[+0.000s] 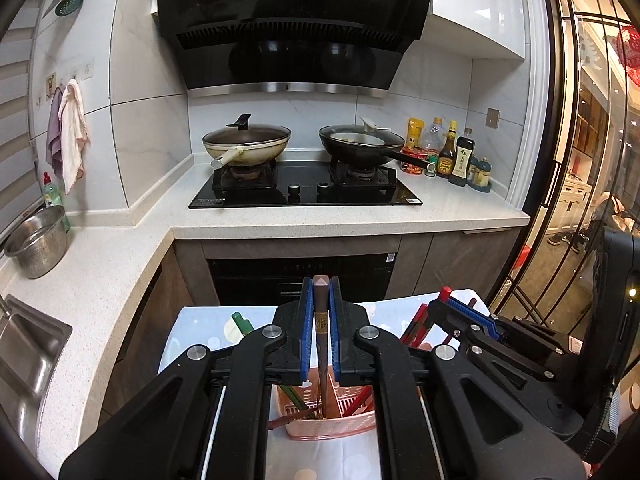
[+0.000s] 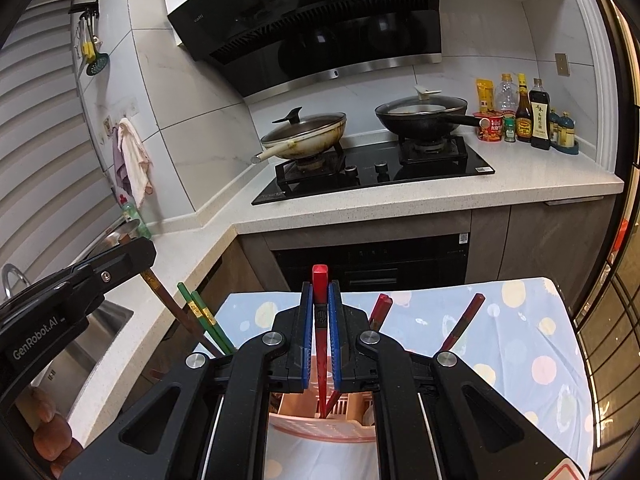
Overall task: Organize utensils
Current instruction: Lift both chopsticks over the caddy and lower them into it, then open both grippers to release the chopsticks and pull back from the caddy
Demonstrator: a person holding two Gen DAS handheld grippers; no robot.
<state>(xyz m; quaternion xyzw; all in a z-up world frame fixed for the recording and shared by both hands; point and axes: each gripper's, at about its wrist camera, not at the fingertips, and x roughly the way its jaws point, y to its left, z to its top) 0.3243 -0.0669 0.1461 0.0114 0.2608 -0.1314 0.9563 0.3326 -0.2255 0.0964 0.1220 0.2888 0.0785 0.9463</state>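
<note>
- Left wrist view: left gripper (image 1: 320, 304) pinches a brown chopstick (image 1: 321, 344), its lower end in the pink utensil basket (image 1: 332, 426).
- Right gripper (image 2: 320, 304) clamps a red chopstick (image 2: 320, 340) — tip in the same basket (image 2: 320, 426).
- Best lower both straight, then let go — green chopsticks (image 2: 204, 318) already lean inside.

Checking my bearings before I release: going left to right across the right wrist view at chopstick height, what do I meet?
left gripper → brown chopstick → green chopsticks → red chopstick in the right gripper → dark red chopstick.
</note>
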